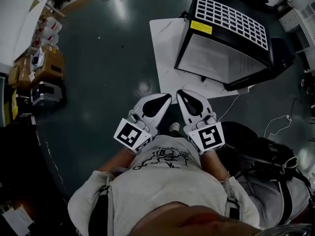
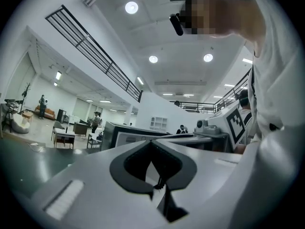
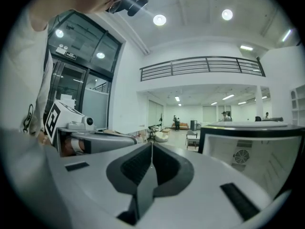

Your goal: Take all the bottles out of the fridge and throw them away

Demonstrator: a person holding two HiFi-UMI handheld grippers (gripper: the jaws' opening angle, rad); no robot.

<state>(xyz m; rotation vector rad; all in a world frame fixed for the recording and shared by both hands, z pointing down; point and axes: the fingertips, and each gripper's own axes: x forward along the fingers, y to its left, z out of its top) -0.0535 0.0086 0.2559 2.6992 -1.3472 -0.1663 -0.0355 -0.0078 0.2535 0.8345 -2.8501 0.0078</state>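
I hold the left gripper (image 1: 166, 99) and right gripper (image 1: 181, 94) side by side. Ahead, the fridge (image 1: 231, 48) stands partly on a sheet (image 1: 165, 48); boxes (image 1: 47, 63) lie left.

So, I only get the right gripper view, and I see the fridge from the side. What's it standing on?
Observer: The fridge stands on a white sheet laid on the dark floor.
Operator: Is my other gripper holding a bottle?
Observer: No. The left gripper is shut, with nothing between its jaws.
Operator: What's on top of the fridge?
Observer: A white grid covers the top, with a yellow label at one edge.
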